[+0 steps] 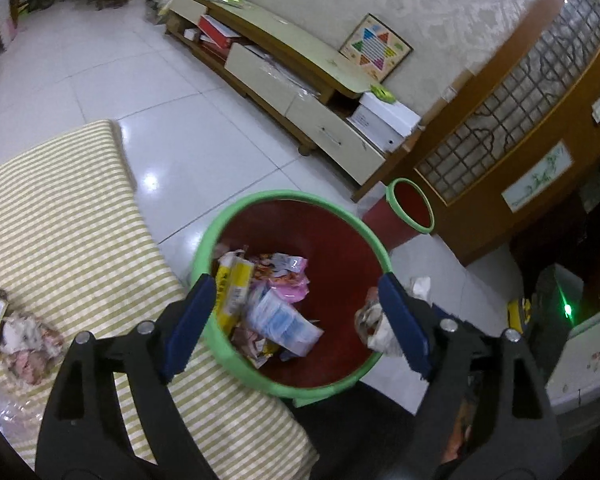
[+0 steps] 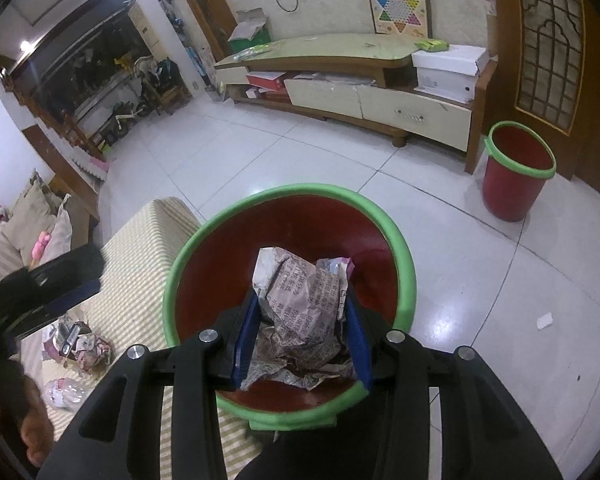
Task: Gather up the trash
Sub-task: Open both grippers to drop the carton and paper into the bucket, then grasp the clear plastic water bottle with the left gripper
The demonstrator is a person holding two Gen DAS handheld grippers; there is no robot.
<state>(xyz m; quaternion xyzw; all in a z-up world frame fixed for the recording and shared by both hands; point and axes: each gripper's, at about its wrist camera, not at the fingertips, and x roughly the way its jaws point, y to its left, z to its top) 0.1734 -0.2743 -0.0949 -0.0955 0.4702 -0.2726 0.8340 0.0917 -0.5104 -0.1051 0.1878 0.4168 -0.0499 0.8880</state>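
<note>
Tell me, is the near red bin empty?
No. The near red bin has wrappers lying on its bottom, seen from the left wrist.

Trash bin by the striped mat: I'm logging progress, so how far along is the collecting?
Done: wrappers already lie in the bin. In hand: the right hand-held gripper holds crumpled newspaper over it; the left hand-held gripper is open. Left: scraps on the striped mat.

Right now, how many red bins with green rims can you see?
2. The near bin stands beside the striped cushion, below both grippers, with wrappers inside. The far bin stands on the floor by the wooden door. Others may be hidden.
</note>
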